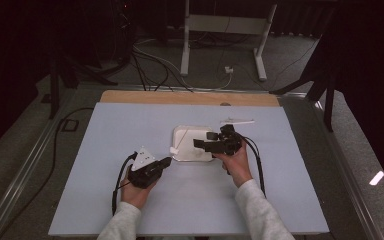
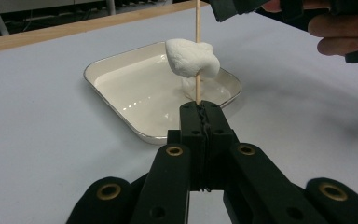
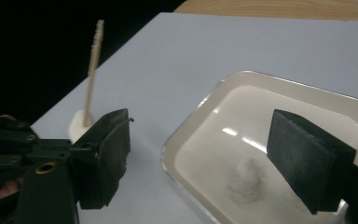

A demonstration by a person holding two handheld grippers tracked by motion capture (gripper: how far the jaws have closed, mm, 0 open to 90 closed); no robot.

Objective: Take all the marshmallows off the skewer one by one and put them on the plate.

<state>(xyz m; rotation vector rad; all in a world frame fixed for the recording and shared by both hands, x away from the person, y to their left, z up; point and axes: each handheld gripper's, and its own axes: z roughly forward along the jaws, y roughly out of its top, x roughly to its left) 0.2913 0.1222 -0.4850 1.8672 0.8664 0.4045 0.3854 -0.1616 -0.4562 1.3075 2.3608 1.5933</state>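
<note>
Skewer [image 2: 197, 51] stood upright, pinched at its foot by the closed left gripper [image 2: 200, 112], a marshmallow [image 2: 191, 57] threaded partway up. A second marshmallow [image 3: 247, 179] lay in the tray [image 3: 193, 116], between and just past the right gripper's [image 3: 200, 163] wide-open jaws. The right gripper was nearer it; the skewer lay to its left, beyond the tray's rim.

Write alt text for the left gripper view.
The left gripper, shut on a wooden skewer, holds a speared marshmallow above a shallow white tray on a pale table. A hand shows top right.
</note>
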